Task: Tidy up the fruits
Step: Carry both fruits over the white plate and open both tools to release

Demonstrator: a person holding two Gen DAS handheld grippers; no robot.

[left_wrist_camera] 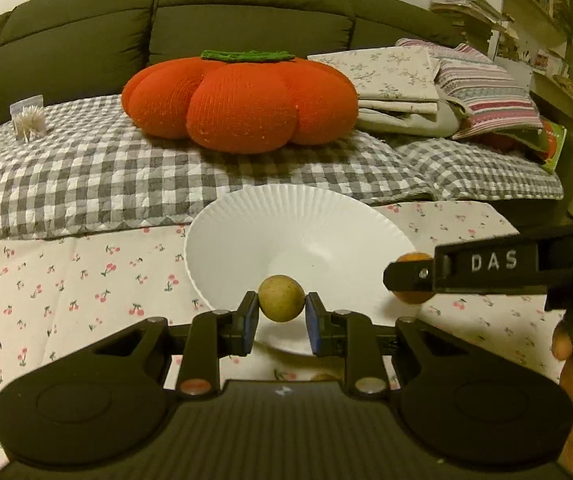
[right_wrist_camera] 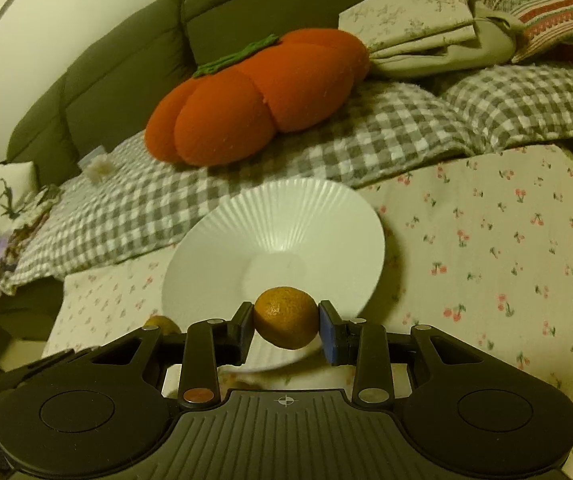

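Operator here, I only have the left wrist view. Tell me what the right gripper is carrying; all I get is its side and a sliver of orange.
Observer: The right gripper is shut on a small orange citrus fruit, pinched between both pads.
Operator: Say where that fruit sits relative to the plate.
Observer: In the right wrist view it hangs in front of the near rim of the white fluted plate, whose centre is bare.
Operator: Report anything I'm missing at table level.
Observer: Another small yellowish fruit lies on the cherry-print cloth, left of the right gripper's fingers, partly hidden by them.
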